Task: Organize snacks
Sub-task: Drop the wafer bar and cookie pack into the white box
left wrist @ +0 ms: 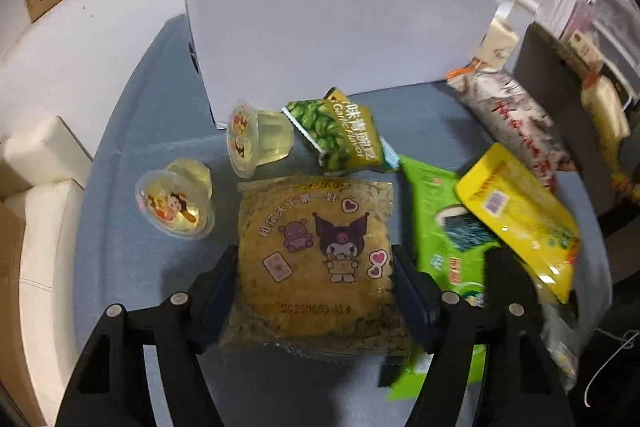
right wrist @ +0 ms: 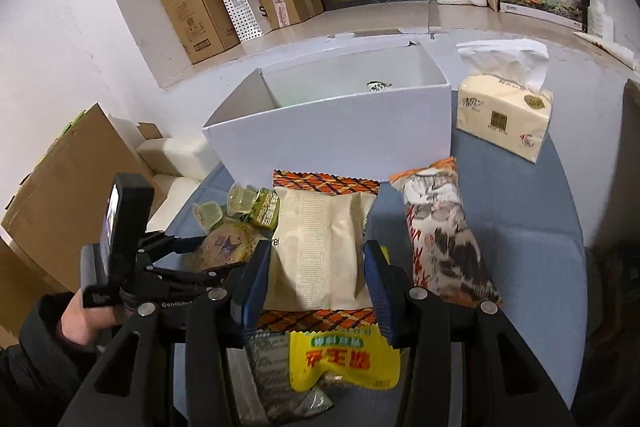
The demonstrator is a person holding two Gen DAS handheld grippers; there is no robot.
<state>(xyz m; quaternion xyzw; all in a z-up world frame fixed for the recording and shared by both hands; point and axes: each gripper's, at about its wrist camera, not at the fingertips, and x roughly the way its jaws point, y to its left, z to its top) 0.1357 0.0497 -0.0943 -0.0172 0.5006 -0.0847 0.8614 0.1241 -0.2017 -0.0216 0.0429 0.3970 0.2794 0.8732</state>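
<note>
Holding a light, crinkly cream packet (right wrist: 320, 247) in our right gripper (right wrist: 316, 267); left gripper (left wrist: 314, 283) pinches the brittle cake (left wrist: 316, 259) by its edges.

Left gripper (left wrist: 314, 291) jaws seemingly clamped; right gripper (right wrist: 316, 279) clamped, raised.

The left wrist camera sat low and close, looking steeply down along its fingers at the blue mat (left wrist: 132, 267), facing the near wall of the white box (left wrist: 340, 31), which stood beyond. The right wrist camera rode higher and further back from the white box (right wrist: 332, 131), tilted down less, seeing over the rim inside. Both views shared that box, the mat and the snacks in front of it.
</note>
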